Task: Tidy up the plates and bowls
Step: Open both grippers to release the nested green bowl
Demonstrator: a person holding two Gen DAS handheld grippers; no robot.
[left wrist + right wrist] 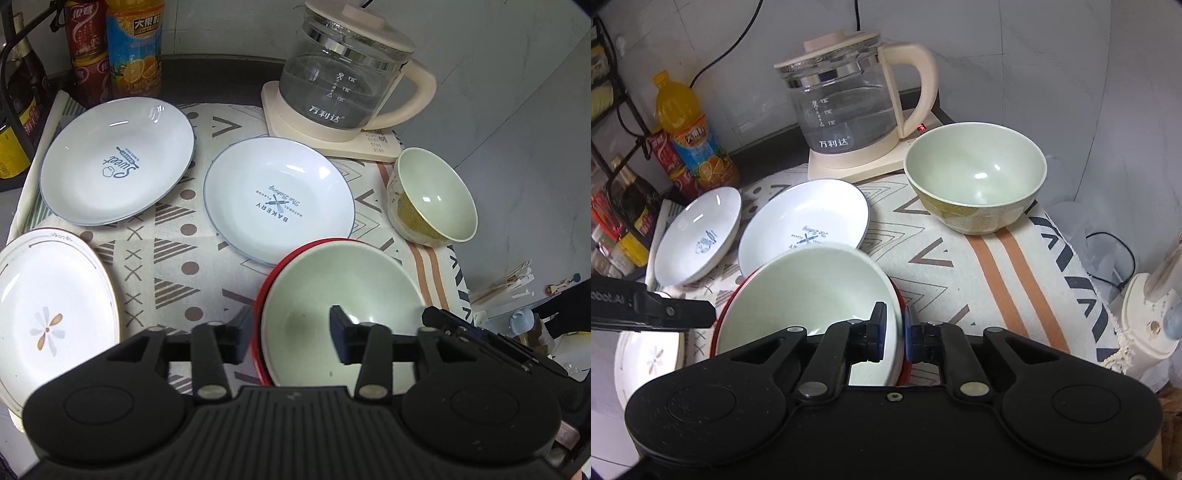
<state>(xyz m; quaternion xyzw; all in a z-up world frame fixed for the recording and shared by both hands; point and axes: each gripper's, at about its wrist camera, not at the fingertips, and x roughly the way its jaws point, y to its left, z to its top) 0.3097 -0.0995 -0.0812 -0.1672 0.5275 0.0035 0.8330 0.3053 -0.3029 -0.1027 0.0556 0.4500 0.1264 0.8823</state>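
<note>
While the right gripper (894, 328) pinches the rim of the red-and-green bowl (332, 302) over the patterned cloth (960, 258) and the left gripper (288, 332) hangs slack-jawed around its far rim, a one-sided grip could let it tip.

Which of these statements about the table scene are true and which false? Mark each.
1. The right hand-held gripper is shut on the red bowl's rim. True.
2. The left hand-held gripper clamps the same rim. False: its jaws stand open around it.
3. The kettle sits on its base. True.
4. The yellow bowl is stacked on a plate. False: it stands alone on the cloth.
</note>
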